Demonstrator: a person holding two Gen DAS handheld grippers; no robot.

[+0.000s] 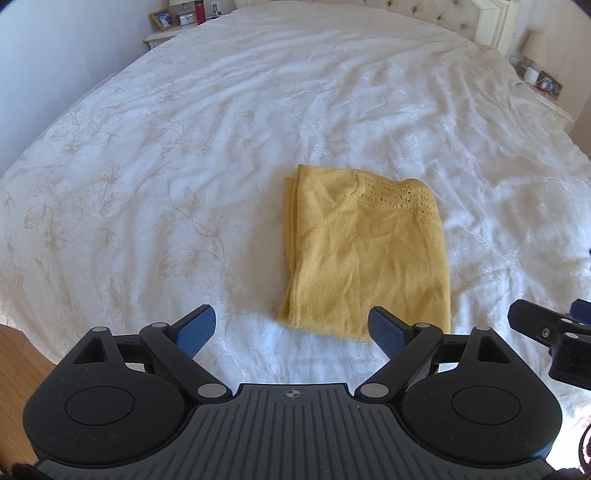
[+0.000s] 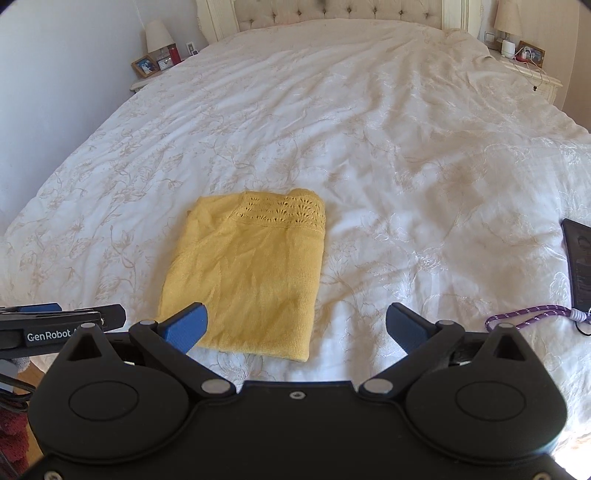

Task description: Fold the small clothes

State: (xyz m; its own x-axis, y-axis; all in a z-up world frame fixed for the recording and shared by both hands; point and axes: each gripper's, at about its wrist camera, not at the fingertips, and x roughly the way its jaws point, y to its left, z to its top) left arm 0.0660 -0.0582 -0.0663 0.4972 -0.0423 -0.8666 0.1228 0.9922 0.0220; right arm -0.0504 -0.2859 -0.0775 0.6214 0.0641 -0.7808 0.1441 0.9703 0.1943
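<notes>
Yellow knit top [image 1: 365, 258], folded into a neat rectangle, lying flat on the bed [image 1: 184, 147] near its foot edge. Lacy openwork band across the far end of the fold, stacked layers showing along the left edge, a few creases across the middle. Nothing touching it.

Left tool [image 1: 293, 330] hanging just short of the near edge of the top, blue pads spread wide, nothing between them. Right tool [image 2: 297, 328] same story: pads wide apart, empty, near corner of the top showing behind the left pad. Both tilted down at the bed, side by side, each one peeking into the other's view at the edge.

White bedspread with a pale floral pattern, pretty wrinkled. Off to the right on the bed, a dark flat gadget [image 2: 580, 266] with a purple cord [image 2: 528, 314] trailing next to it, can't tell what exactly. Tufted headboard [image 2: 332, 11] at the far end, nightstands either side with lamps [image 2: 159, 35] and photo frames [image 2: 144, 65].
</notes>
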